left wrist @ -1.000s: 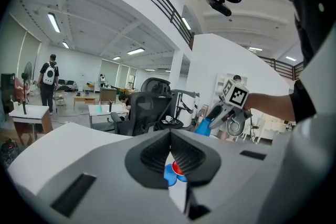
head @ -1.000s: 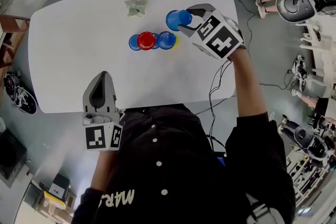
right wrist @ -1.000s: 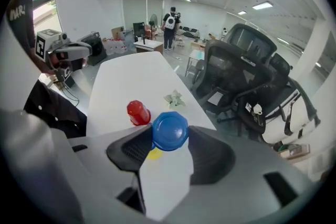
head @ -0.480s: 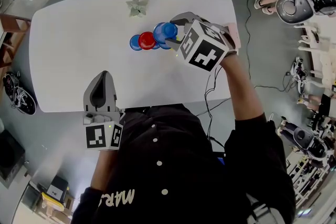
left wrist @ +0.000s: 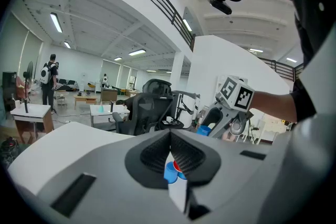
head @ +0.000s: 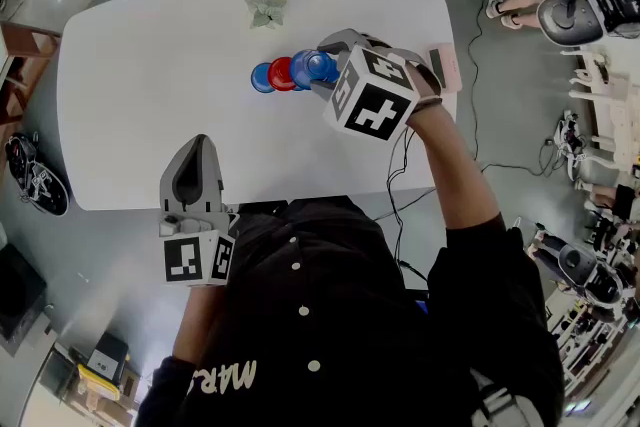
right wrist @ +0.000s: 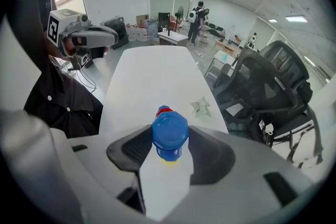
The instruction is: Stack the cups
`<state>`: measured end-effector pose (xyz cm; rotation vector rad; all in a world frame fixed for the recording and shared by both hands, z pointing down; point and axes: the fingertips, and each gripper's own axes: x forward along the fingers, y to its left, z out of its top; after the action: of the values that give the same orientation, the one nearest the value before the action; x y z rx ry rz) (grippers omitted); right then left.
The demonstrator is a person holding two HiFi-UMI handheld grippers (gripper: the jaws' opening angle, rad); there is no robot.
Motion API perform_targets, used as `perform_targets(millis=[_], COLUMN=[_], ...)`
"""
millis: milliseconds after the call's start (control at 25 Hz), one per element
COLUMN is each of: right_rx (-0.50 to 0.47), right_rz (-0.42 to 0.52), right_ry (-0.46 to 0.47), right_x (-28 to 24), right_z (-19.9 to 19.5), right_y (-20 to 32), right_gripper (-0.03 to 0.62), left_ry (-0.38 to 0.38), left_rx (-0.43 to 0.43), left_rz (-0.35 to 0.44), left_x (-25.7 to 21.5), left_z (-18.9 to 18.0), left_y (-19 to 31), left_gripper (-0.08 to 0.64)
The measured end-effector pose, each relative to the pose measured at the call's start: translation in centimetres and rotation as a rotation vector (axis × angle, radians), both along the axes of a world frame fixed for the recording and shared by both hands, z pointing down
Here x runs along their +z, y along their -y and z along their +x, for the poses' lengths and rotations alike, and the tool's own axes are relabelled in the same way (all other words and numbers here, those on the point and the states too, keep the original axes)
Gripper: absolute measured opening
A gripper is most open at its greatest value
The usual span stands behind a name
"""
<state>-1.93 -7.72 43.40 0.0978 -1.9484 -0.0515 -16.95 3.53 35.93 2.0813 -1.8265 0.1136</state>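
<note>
Right gripper view puts one blue cup (right wrist: pixel 170 132) squarely between the fingers (right wrist: pixel 137 148) of the right gripper (right wrist: pixel 170 136). Both pads are pressed to its sides and its base is turned up at the camera. From where I stand I count three blue cups, one red and one yellow. Directly beneath the clamped cup a second blue cup (right wrist: pixel 169 153) sits on the yellow cup (right wrist: pixel 170 161), of which only a sliver shows; whether the two blues touch I cannot tell. Just beyond the fingertips stands the red cup (right wrist: pixel 164 110), and past it the third blue cup (head: pixel 262 78), all in a row on the white table (head: pixel 150 115). A pale green crumpled thing (head: pixel 265 11) lies farther off. The left gripper (left wrist: pixel 169 132), well back at the table's near edge, has its fingers closed together, empty
</note>
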Motion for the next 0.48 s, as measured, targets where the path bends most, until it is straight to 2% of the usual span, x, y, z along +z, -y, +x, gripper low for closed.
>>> perform_targets(millis=[480], right_rx=[-0.003], right_rz=[0.008], right_ry=[-0.033], right_x=[0.97], right_z=[0.09], right_y=[0.47], right_gripper=[0.221], left_ry=[-0.001], left_rx=[-0.012], left_rz=[-0.006], left_x=[0.19], left_z=[-0.79], left_y=[-0.14], left_gripper=[0.011])
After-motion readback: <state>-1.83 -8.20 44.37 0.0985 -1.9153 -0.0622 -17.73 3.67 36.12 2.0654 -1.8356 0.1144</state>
